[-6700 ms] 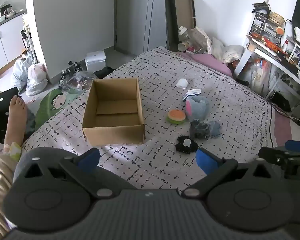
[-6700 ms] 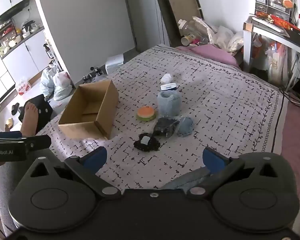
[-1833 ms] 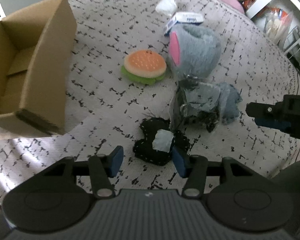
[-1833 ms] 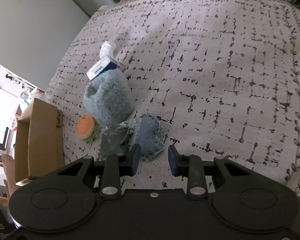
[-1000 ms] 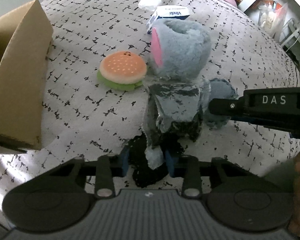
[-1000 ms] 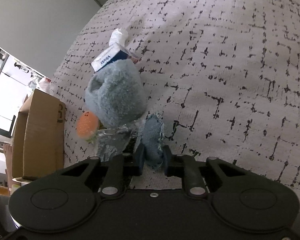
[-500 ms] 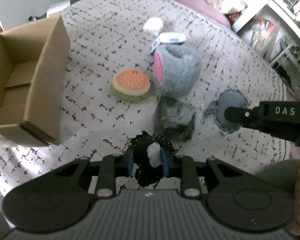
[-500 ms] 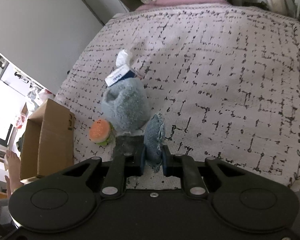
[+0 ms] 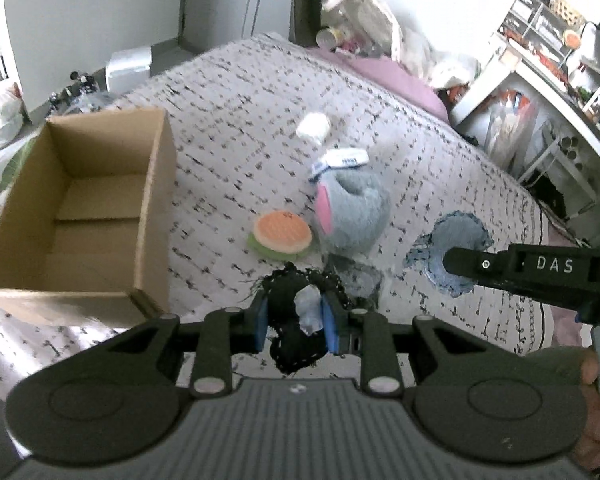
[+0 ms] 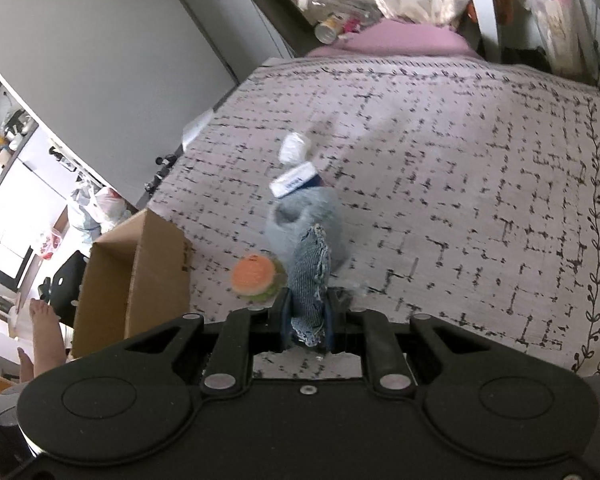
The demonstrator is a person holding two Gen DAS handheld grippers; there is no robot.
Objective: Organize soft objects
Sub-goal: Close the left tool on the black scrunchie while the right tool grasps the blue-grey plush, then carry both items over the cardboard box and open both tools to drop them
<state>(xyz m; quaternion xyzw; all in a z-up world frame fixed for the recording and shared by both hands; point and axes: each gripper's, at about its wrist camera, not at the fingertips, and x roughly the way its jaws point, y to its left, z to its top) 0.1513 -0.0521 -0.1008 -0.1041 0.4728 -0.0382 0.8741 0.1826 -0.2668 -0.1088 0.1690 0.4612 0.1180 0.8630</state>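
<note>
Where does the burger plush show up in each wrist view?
Left wrist: the burger plush lies on the bedspread at centre, just left of the grey plush slipper.
Right wrist: the burger plush sits left of centre, partly behind the denim piece held in the right claw.
Shared landmark: the cardboard box, left of the burger in both.

The left gripper (image 9: 294, 322) is held low above the bed, its blue pads (image 9: 261, 326) pressed in against a black frilly fabric piece (image 9: 296, 344) with a pale tag. The right gripper (image 10: 306, 320) sits off to its right, fingers drawn close and pinching a blue denim patch (image 10: 310, 270), apparently lifted clear. The person's right hand (image 9: 596, 412) wraps that handle.
</note>
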